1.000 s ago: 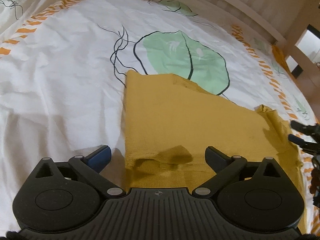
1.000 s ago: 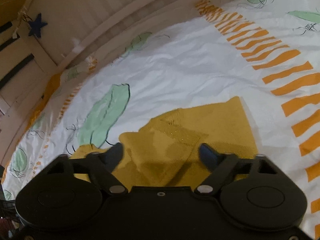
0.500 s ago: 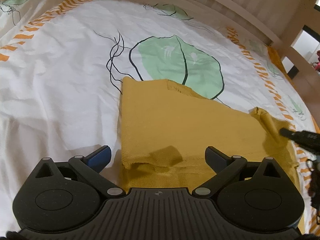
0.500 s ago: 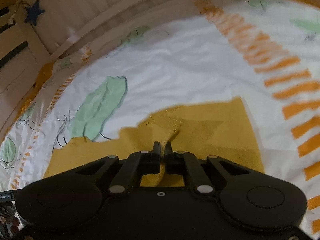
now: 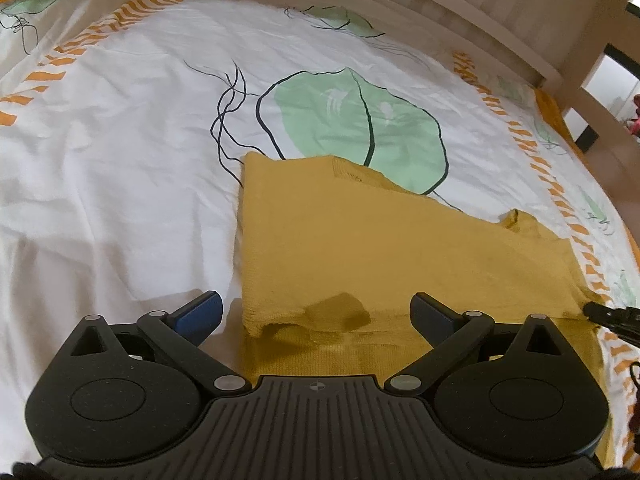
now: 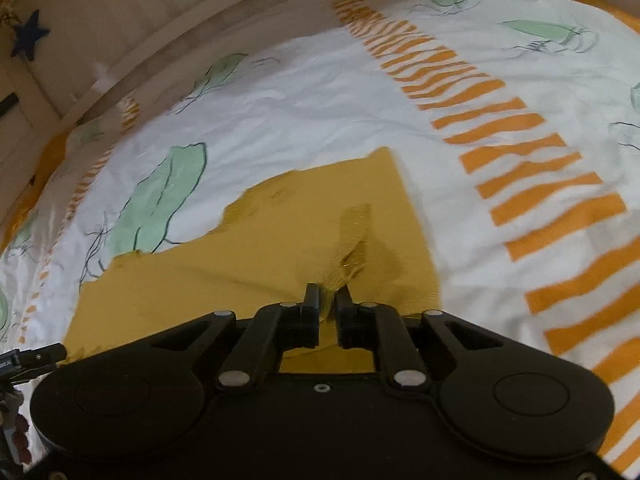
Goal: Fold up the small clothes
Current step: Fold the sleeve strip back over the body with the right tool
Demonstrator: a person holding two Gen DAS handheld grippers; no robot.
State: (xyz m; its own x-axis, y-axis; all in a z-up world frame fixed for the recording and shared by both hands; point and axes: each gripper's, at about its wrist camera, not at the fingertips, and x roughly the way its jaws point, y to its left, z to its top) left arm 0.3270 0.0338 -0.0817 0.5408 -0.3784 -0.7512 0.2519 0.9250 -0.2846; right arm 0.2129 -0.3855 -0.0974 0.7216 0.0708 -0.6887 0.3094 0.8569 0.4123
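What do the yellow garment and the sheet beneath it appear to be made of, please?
The yellow garment looks like a soft, matte fine knit: a ribbed weave shows along its edges. The sheet seems to be thin printed woven cotton, smooth and finely creased, though its fibre can't be confirmed.

White bedsheet, green leaf print, orange stripes; wooden bedframe; blue star.

Near edge of the mustard garment hidden under the left gripper's body, orange stripes right of the garment motion-blurred, small dark items at its left too tiny to identify
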